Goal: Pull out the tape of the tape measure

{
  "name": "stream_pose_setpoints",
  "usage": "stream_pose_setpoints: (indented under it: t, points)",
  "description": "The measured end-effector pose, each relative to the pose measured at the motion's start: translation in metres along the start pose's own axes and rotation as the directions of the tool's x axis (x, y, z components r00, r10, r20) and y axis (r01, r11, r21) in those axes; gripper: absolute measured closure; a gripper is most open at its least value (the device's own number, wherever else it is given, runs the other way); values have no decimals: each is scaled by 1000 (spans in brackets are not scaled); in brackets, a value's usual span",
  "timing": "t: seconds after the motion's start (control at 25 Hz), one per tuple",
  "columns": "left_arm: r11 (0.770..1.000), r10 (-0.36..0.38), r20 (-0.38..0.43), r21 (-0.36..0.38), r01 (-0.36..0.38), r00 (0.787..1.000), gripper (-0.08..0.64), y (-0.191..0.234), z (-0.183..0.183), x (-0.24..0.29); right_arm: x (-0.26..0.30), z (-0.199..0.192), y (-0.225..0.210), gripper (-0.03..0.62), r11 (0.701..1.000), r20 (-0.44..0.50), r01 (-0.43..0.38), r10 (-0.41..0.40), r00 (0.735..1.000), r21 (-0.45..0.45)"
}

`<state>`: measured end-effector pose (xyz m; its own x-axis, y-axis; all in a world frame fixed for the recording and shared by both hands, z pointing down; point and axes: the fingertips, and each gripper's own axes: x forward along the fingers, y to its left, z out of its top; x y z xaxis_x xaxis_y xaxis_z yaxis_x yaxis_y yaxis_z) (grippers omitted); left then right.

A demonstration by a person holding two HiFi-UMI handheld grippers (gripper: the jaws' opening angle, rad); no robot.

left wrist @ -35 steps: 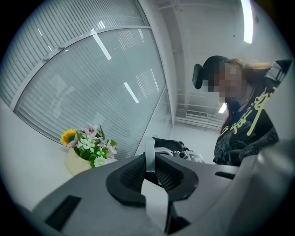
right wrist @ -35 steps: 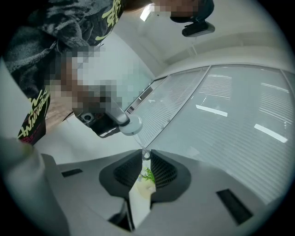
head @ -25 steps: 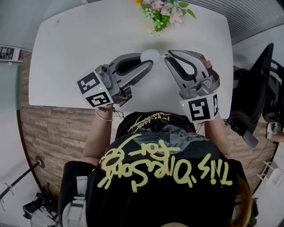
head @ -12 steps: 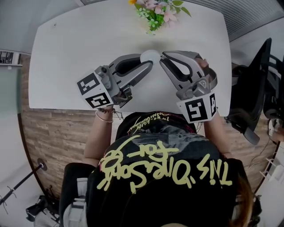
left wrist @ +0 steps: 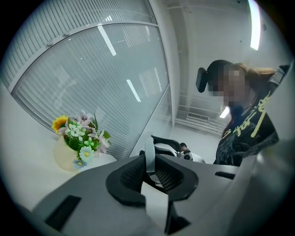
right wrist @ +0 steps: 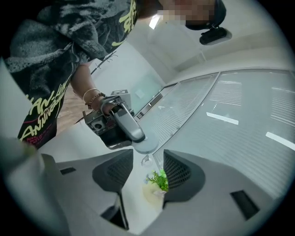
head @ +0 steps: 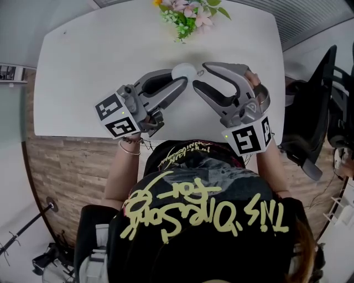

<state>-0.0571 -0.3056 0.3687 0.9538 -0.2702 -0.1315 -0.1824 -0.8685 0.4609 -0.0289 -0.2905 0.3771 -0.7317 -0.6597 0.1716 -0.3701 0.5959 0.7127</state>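
Note:
A round white tape measure (head: 183, 71) is held above the table, and my left gripper (head: 178, 78) is shut on it. In the left gripper view the tape measure (left wrist: 149, 159) shows edge-on between the dark pads (left wrist: 124, 177). My right gripper (head: 199, 76) is just right of the case, its jaws opening and apart. In the right gripper view my right gripper (right wrist: 146, 173) points at the white tape measure (right wrist: 146, 144), whose small pull tab (right wrist: 146, 160) hangs free between the spread pads, touching neither. No tape is seen drawn out.
A cream vase of flowers (head: 187, 15) stands at the far edge of the white table (head: 94, 61). A black office chair (head: 315, 110) is on the right beside the table. The person's torso is close to the table's near edge.
The right gripper's jaws have spread apart; a second ago they were closed next to the tape measure. The left gripper keeps its grip and has barely moved.

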Motion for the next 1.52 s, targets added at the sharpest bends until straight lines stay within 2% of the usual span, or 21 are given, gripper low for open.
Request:
stream_pose_setpoints:
  t: [0.16, 0.28, 0.56, 0.72, 0.8, 0.92, 1.04, 1.16, 1.28, 1.52]
  points:
    - [1000, 12, -2, -13, -12, 1000, 500, -3, -4, 12, -2, 2, 4, 386, 997, 19, -35, 36, 999, -65]
    - [999, 19, -12, -26, -20, 1000, 500, -7, -10, 24, -5, 0, 2, 371, 995, 25, -26, 28, 999, -97]
    - [997, 36, -20, -66, -37, 999, 500, -16, -26, 48, -24, -12, -3, 373, 994, 19, -33, 35, 999, -100]
    - [998, 57, 1, -6, -57, 998, 494, -22, -30, 55, -34, -19, -4, 374, 996, 24, -44, 46, 999, -82]
    - [994, 100, 41, 50, -102, 994, 478, -22, -26, 53, -38, -22, -9, 374, 997, 18, -35, 36, 999, -62]
    - [973, 193, 91, 110, -202, 977, 403, -19, -21, 44, -39, -41, -20, 374, 1000, -28, -30, 30, 999, -1]
    - [950, 259, 115, 148, -274, 959, 405, -20, -21, 31, -36, -79, -22, 374, 992, -127, -57, 71, 989, 111]
    - [945, 276, 132, 143, -294, 952, 416, -25, -24, 21, -34, -120, -19, 374, 978, -220, -60, 104, 970, 199]
    - [941, 298, 127, 127, -313, 946, 420, -27, -33, 12, -29, -148, -12, 374, 960, -262, -62, 137, 955, 275]
    - [929, 340, 135, 106, -355, 931, 430, -31, -43, -2, -28, -194, 3, 374, 895, -336, -40, 208, 919, 445]
